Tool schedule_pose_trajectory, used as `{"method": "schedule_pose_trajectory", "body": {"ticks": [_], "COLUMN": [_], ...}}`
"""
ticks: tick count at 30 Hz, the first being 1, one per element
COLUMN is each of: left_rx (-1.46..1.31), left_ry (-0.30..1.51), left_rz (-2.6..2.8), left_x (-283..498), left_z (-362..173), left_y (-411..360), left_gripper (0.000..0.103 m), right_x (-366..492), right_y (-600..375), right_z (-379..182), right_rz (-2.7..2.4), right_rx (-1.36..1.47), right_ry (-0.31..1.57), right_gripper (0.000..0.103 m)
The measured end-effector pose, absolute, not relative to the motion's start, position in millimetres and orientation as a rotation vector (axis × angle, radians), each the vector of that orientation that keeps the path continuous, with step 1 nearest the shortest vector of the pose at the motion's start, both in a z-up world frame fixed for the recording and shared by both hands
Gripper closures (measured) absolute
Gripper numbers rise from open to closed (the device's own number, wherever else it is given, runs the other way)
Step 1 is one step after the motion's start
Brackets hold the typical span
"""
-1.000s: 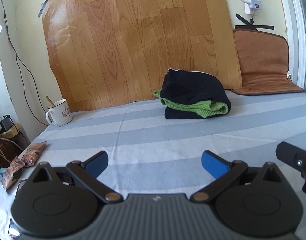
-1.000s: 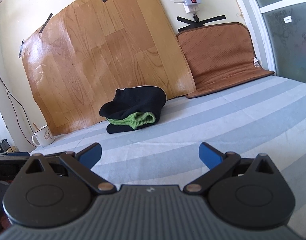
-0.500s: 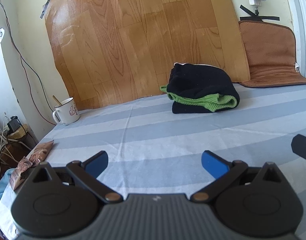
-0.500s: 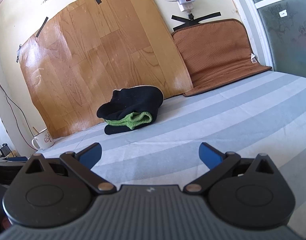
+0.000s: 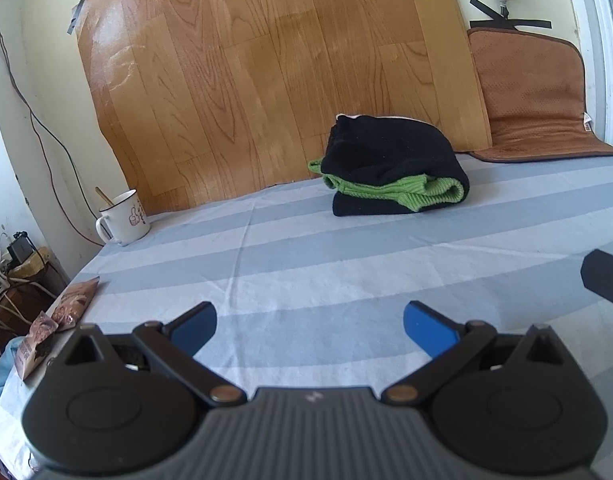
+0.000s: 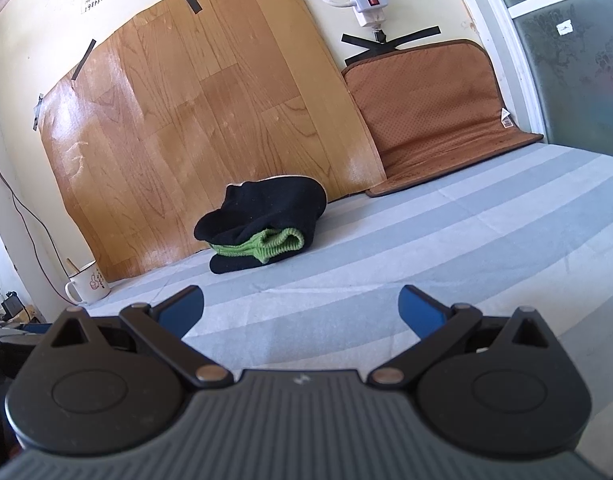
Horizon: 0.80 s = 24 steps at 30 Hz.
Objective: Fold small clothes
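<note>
A folded black garment with a green ribbed band (image 5: 394,168) lies on the blue-striped cloth near the back wall; it also shows in the right wrist view (image 6: 262,226). My left gripper (image 5: 309,328) is open and empty, low over the cloth, well short of the garment. My right gripper (image 6: 300,308) is open and empty, also well in front of the garment. Part of the right gripper shows at the right edge of the left wrist view (image 5: 606,278).
A white mug (image 5: 124,220) with a stick in it stands at the back left. A brown cushion (image 6: 430,116) leans on the wall at the back right beside a wood-pattern sheet (image 5: 274,76). Snack packets (image 5: 72,300) lie at the table's left edge.
Both grippers have drawn back and tilted slightly, so the folded garment sits a little farther and more to the right in the left view. Both stay open.
</note>
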<state>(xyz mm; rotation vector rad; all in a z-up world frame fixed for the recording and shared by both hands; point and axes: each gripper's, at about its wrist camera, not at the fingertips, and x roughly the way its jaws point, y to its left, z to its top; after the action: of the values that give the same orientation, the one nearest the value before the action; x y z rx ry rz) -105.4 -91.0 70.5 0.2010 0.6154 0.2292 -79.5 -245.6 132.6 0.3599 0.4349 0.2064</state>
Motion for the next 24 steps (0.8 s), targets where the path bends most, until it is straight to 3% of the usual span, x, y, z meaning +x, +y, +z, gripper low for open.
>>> {"method": "schedule_pose_trajectory", "body": {"ticks": [24], "left_rx": [0.251], "left_ry": [0.732], "left_rz": [0.190], "left_x": [-102], "left_z": [56], "left_y": [-108], "left_gripper": [0.000], "right_x": [-82], "right_y": [-254], "right_z": [129], "right_rz": [0.210], "right_rx": [0.399], "right_ry": [0.445], "right_gripper": [0.000]}}
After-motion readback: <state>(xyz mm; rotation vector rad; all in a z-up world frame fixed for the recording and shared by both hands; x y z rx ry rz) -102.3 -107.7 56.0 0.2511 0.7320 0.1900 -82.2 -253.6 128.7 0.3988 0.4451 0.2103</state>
